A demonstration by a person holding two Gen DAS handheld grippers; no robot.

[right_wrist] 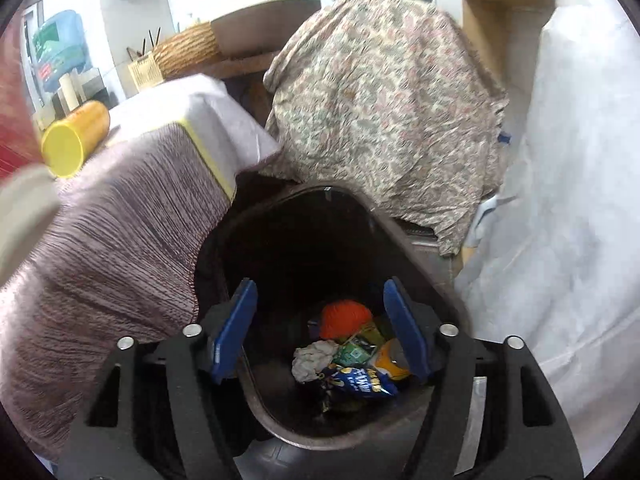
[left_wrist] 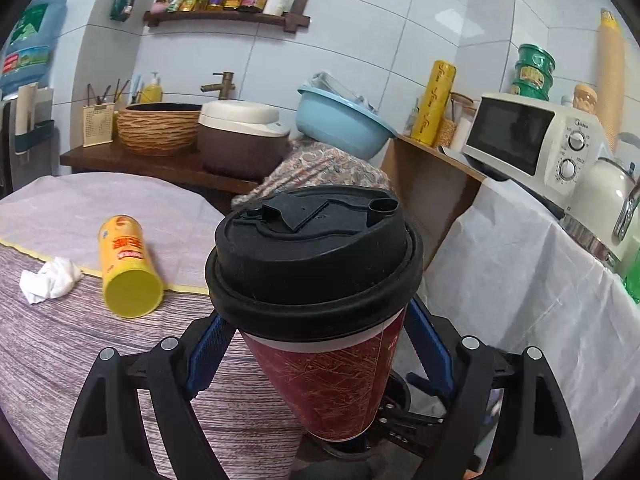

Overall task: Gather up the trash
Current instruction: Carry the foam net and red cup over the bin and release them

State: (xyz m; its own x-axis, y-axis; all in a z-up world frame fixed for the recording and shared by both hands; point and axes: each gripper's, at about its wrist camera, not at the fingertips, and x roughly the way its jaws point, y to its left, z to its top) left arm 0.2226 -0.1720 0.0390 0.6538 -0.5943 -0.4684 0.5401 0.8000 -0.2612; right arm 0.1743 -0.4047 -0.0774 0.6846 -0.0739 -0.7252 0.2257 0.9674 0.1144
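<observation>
1. Kitchen corner: a cloth-covered table (left_wrist: 100, 344) stands beside a dark trash bin (right_wrist: 280, 432).
2. Left tongs (left_wrist: 320, 344) are clamped on one red lidded cup (left_wrist: 320, 304), not yet binned.
3. Right tongs (right_wrist: 320, 332) stand apart and empty over the bin, which already holds several scraps at 6 o'clock.
4. We count two items left on the table, at 9 o'clock of the cup: one yellow can (left_wrist: 126, 268) and one crumpled tissue (left_wrist: 48, 280).

l cam faces table (left_wrist: 100, 344); r cam down into bin (right_wrist: 440, 280); share yellow can (left_wrist: 128, 268).

L tongs (left_wrist: 320, 344) clamped on load; R tongs (right_wrist: 320, 332) spread, empty.
</observation>
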